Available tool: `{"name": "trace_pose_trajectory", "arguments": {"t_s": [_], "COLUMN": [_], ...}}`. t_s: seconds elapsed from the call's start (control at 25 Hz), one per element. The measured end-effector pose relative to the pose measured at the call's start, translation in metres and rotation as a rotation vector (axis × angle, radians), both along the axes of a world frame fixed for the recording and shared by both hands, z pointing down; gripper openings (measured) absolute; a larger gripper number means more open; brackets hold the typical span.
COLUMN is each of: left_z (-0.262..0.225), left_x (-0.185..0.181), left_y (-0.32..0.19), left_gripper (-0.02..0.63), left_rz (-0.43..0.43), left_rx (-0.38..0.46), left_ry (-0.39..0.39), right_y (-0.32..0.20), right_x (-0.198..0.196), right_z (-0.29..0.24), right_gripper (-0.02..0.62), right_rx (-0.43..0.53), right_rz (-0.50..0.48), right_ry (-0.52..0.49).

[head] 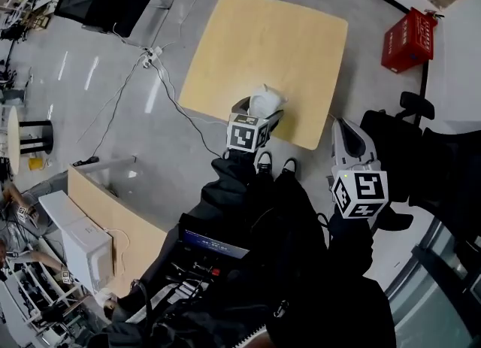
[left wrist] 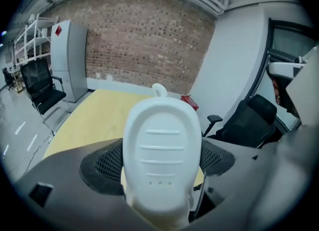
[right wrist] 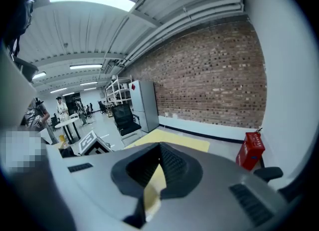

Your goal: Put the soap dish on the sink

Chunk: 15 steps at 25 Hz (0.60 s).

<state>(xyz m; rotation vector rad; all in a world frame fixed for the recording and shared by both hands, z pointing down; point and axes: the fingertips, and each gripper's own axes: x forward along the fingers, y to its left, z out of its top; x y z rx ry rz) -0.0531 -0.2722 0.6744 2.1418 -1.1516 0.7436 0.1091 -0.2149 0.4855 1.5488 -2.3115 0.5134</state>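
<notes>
Left tool (left wrist: 159, 164) clamps a smooth, white, ribbed soap dish (left wrist: 162, 142).

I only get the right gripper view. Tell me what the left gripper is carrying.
Observer: The left gripper is clamped on a white soap dish, one pad on each side.
Operator: Give me its place relative to the table.
Observer: In the head view the dish overlaps the near edge of the yellow table.
Operator: Now locate my right gripper from above.
Observer: The right gripper is off the table's near right corner, beside a black office chair.
</notes>
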Motion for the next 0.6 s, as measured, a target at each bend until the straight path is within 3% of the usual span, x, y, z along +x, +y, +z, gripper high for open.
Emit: {"name": "trace_pose_trajectory", "arguments": {"t_s": [0.32,0.6], "left_z": [0.083,0.135], "left_x": [-0.015,-0.024], "left_y": [-0.012,-0.020], "left_gripper": [0.436,0.436], "left_rz": [0.014,0.048], "left_rx": [-0.162,-0.218], "left_ry": [-0.089,-0.220], "right_y": [-0.010,-0.022], "right_x": [-0.010,-0.014], "right_z": [0.029,0.041], "right_gripper": [0.006,0.005], "right_rx": [-0.076,-0.111], "right_rz": [0.021,0.037], "right_ry": [0.021,0.029]}}
